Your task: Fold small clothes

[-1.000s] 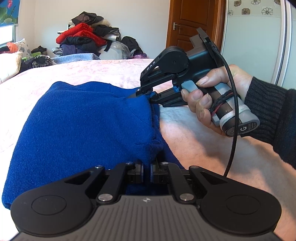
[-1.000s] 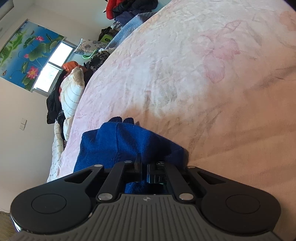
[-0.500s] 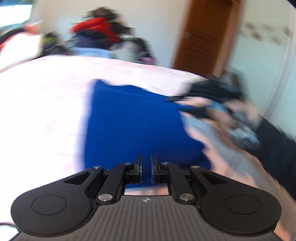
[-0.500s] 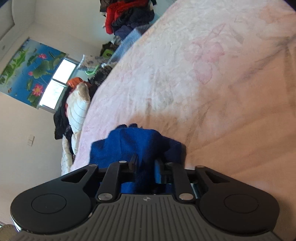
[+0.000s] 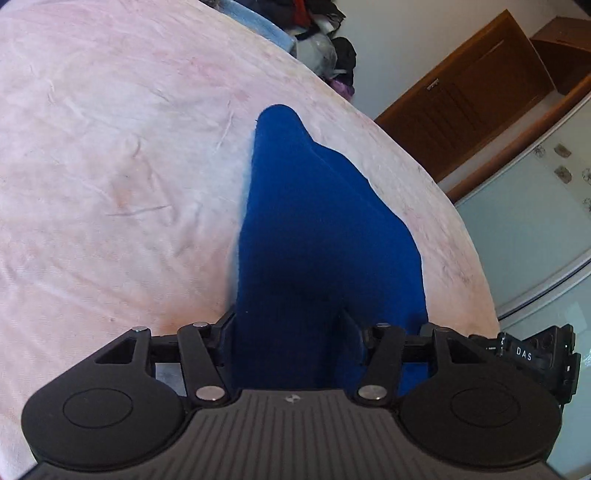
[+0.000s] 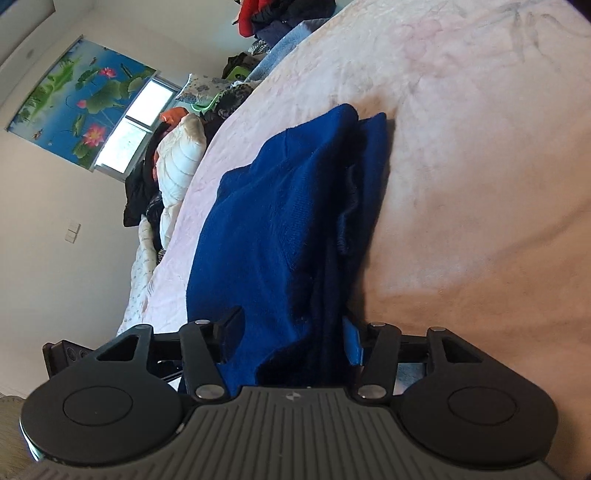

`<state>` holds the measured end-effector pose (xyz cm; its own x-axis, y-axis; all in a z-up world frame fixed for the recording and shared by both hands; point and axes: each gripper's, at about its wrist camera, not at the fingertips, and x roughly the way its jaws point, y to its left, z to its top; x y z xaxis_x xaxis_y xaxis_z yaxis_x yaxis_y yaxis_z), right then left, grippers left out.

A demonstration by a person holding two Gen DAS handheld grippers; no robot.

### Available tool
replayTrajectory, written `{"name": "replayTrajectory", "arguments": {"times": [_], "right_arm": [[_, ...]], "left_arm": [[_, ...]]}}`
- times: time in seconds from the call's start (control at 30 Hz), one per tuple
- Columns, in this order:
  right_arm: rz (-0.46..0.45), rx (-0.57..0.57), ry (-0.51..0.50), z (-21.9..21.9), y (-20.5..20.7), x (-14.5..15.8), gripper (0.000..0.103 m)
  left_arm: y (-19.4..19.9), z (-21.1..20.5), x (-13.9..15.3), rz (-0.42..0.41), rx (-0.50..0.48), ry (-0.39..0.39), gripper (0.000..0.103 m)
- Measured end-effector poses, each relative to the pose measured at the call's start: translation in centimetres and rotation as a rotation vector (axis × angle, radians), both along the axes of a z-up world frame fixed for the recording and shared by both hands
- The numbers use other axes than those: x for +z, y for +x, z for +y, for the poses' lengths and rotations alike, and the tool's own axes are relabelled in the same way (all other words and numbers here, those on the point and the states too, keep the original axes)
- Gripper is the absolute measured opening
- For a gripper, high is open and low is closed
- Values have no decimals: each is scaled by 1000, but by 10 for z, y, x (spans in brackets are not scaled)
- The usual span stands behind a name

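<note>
A blue knitted garment lies folded in a long narrow shape on the pink bed sheet. My left gripper sits at its near end. Its jaws are opening, and the blue cloth lies loose between the fingers. In the right wrist view the same garment shows stacked layers along its right edge. My right gripper is at that near end too, its jaws opening with cloth between them and a blue pad showing. Each gripper's body shows at the edge of the other's view.
A heap of mixed clothes sits at the far end of the bed. A wooden door and a pale wardrobe door stand to the right. Pillows and more clothes lie under a window.
Both grippers were shut on the blue cloth and now stand with jaws apart. The garment has been carried over into a narrower fold. The left view has rolled.
</note>
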<state>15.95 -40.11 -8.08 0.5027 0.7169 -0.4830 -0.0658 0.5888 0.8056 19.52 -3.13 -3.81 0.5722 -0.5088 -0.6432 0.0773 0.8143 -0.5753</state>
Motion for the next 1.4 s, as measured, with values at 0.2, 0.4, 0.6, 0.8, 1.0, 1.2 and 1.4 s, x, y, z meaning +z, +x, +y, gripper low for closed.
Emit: {"name": "replayTrajectory", "arguments": {"times": [0.2,0.4,0.6,0.8,1.0,1.2,1.4], "right_arm": [[59,5,23,10,-3,-10,17],[87,28,105,28,-25,-16,17],[89,-4,149,29,-36,-18,16],[71,-9,71,36,-38,-13,12],[-76,-113,-36,21,-56,27,46],[-192,-162,-66,8,11,70,46],[-108,-117,-200,45,109,51,56]], "left_arm": [[4,-12,2,8,-73,116,12],[2,7,30,-65,-98,189,10],[-15,23,10,-5,-79,191,9],[-26,22,9,-86,-104,262,10],[-53,19,50,-318,-60,427,21],[-49,-12,56,-417,-147,402,52],[-22,-53,6,-324,-265,493,53]]}}
